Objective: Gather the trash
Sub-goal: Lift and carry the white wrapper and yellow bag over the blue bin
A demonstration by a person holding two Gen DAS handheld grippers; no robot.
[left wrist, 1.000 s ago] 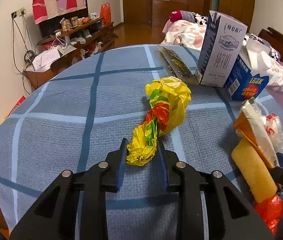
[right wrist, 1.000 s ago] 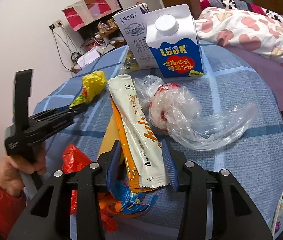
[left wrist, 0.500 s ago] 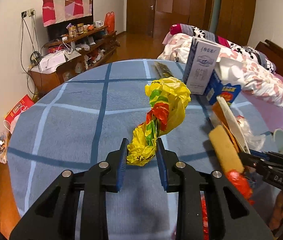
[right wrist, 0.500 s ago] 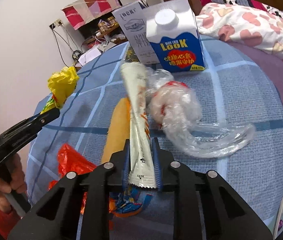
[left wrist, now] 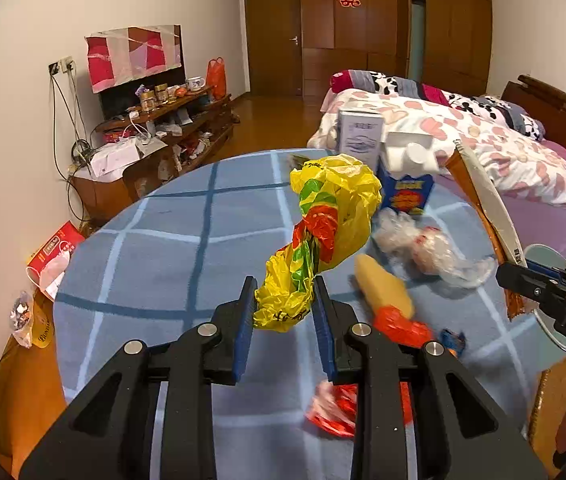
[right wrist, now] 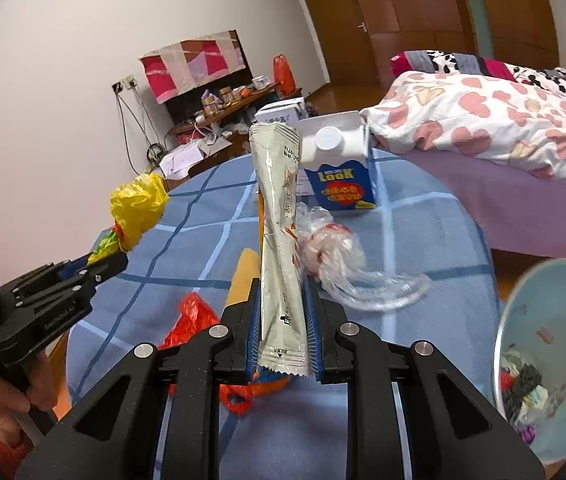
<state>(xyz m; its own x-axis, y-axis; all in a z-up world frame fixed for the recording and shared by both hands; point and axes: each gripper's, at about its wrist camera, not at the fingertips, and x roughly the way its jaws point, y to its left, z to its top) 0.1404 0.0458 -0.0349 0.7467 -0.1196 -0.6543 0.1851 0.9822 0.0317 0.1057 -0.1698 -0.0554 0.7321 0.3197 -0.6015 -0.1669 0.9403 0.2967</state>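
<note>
My left gripper (left wrist: 283,304) is shut on a crumpled yellow plastic bag (left wrist: 323,232) with red and green print, held above the round table (left wrist: 163,248). The same yellow bag (right wrist: 135,204) and the left gripper (right wrist: 111,262) show at the left of the right wrist view. A long white snack wrapper (right wrist: 279,240) stands upright in my right gripper (right wrist: 281,320), which is shut on its lower end. That wrapper (left wrist: 491,208) and the right gripper (left wrist: 519,278) appear at the right edge of the left wrist view.
On the blue checked tablecloth lie a clear plastic bag (right wrist: 347,268), a yellow wrapper (left wrist: 383,288), red plastic scraps (left wrist: 399,326) and two cartons (right wrist: 343,176). A light blue trash bin (right wrist: 551,352) with some waste stands beside the table at the right. A bed (right wrist: 503,120) lies beyond.
The right gripper closed on the white wrapper and raised it off the table. The left gripper lifted the yellow bag higher, and both views now look down on the table from further up.
</note>
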